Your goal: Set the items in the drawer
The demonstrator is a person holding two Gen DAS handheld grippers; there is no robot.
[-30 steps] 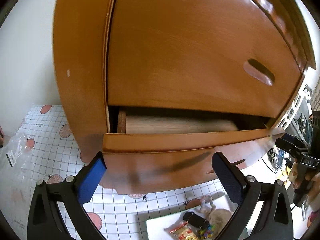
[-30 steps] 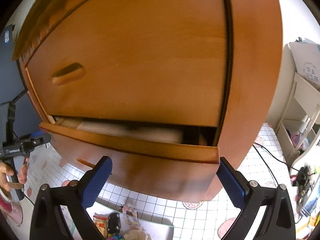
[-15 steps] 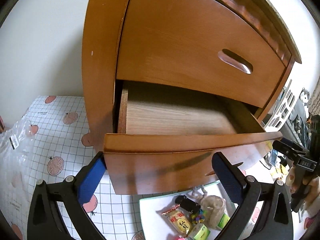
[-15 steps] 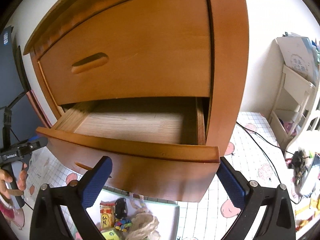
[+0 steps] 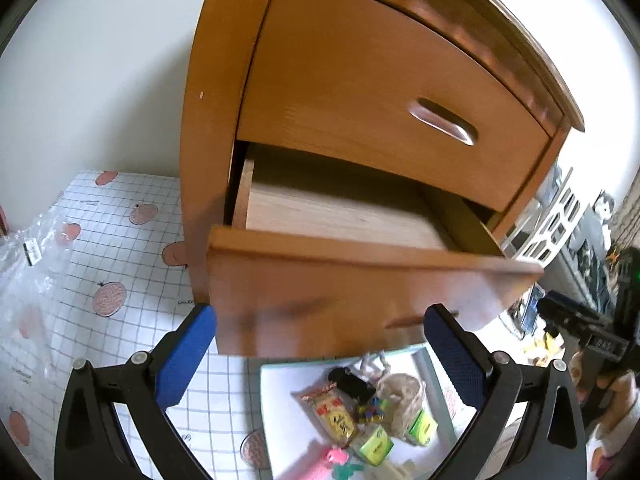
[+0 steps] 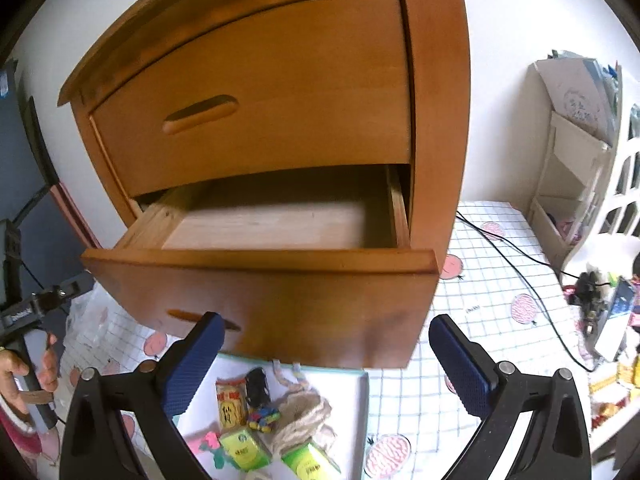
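Observation:
A brown wooden cabinet has its lower drawer [image 5: 340, 216] pulled out, and the pale wood floor of the drawer [image 6: 272, 228] is bare. The upper drawer [image 5: 380, 92] is shut. Under the drawer front lies a white tray [image 5: 268, 412] with a snack pack [image 5: 334, 414], a black item [image 5: 352, 384], a twine pouch [image 5: 400, 396], green boxes [image 5: 374, 446] and a pink piece [image 5: 332, 460]. My left gripper [image 5: 320, 354] and right gripper [image 6: 328, 360] both hang open in front of the drawer, above the tray [image 6: 362, 400], holding nothing.
The surface is a white checked cover with pink round prints [image 5: 108, 300]. A clear plastic bag [image 5: 24, 248] lies at the left. A black cable [image 6: 520, 276] runs to clutter [image 6: 596, 296] on the right, near a white shelf unit [image 6: 572, 184]. A hand [image 6: 16, 372] holds the other gripper's handle.
The lower drawer has slid out from nearly shut to wide open. Both grippers have drawn back and up from the cabinet, so more of the tray shows.

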